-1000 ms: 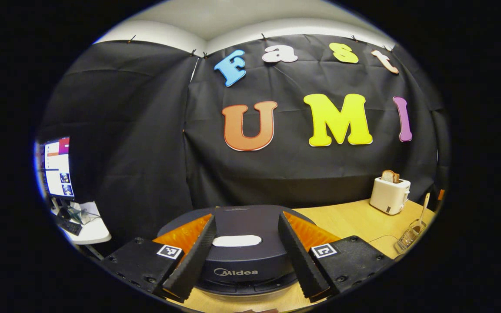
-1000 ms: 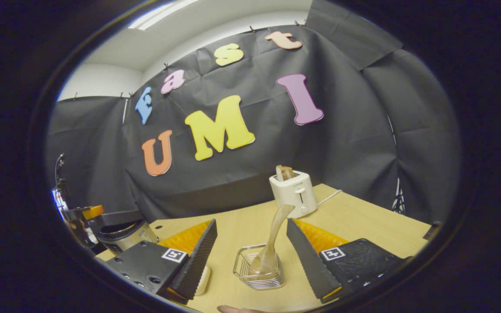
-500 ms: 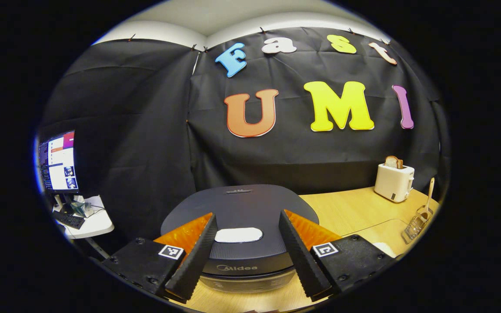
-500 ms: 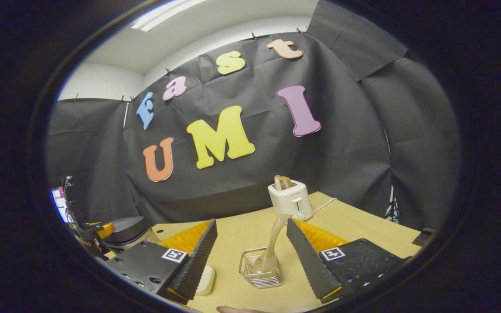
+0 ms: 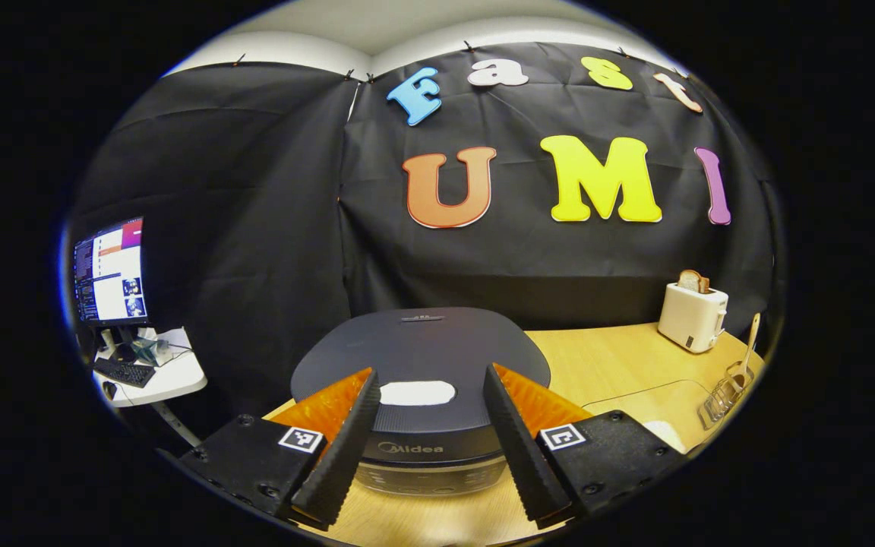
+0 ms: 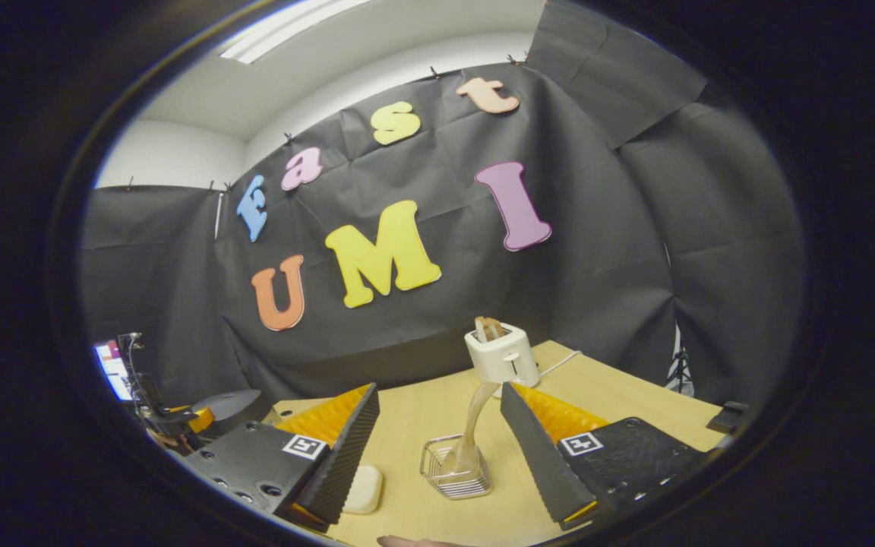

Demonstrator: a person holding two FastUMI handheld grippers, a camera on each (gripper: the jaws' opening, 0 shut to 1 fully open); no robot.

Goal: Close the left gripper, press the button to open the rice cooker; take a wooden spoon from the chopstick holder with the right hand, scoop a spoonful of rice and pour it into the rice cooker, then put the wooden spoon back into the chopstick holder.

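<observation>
My left gripper [image 5: 426, 456] stands wide open, holding nothing, its fingers flanking the closed rice cooker [image 5: 420, 357] and its pale lid button [image 5: 417, 393]. My right gripper [image 6: 437, 456] is likewise spread and empty. Ahead of it the wooden spoon [image 6: 473, 425] stands tilted in the wire chopstick holder [image 6: 454, 477], with the toaster [image 6: 502, 355] behind that holder on the table [image 6: 620, 395].

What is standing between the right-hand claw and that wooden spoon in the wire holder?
Nothing visible. The right gripper is open, and the pale wooden spoon stands in the wire chopstick holder on bare light wood table straight ahead.
</observation>
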